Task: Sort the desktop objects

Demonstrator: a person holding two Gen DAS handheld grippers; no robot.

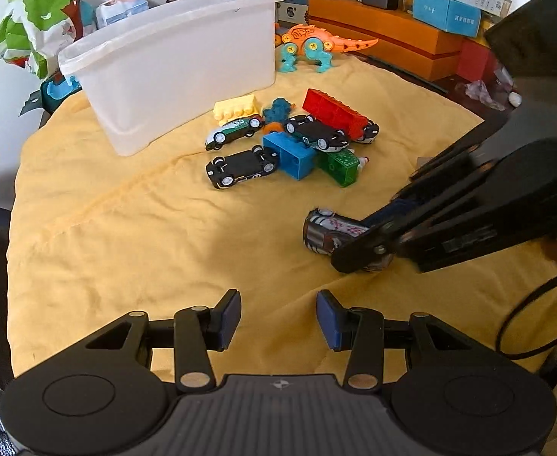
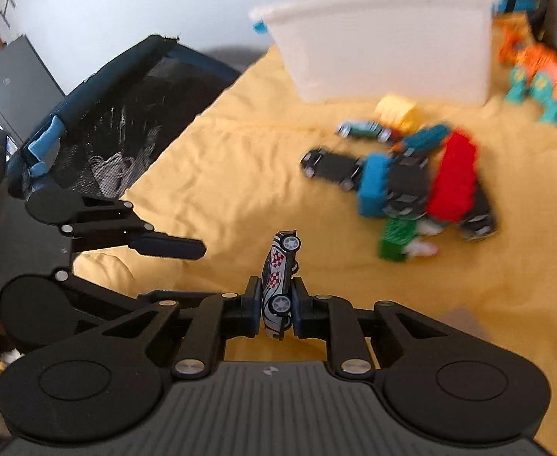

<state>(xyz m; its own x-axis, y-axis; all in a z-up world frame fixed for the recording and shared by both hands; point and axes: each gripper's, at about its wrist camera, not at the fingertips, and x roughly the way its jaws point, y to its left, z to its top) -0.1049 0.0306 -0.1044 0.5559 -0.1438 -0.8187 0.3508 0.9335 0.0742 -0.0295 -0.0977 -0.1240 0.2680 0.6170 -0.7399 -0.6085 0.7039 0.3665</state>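
Note:
A pile of toy cars and building bricks lies on the yellow cloth (image 1: 126, 235): a red brick (image 1: 333, 111), a blue brick (image 1: 289, 154), a green brick (image 1: 339, 167), a yellow brick (image 1: 236, 107) and black cars, one (image 1: 242, 167) upside down. My right gripper (image 2: 276, 306) is shut on a silver toy car with red checks (image 2: 278, 277), held on its side by its rear half. The left wrist view shows the same car (image 1: 327, 230) in that gripper low over the cloth. My left gripper (image 1: 278, 319) stands open over bare cloth with nothing between its fingers.
A white plastic bin (image 1: 172, 60) stands behind the pile. An orange and teal toy dinosaur (image 1: 312, 43) and stacked boxes (image 1: 384, 38) sit at the back right. A black mesh chair (image 2: 118, 114) is at the table's left edge.

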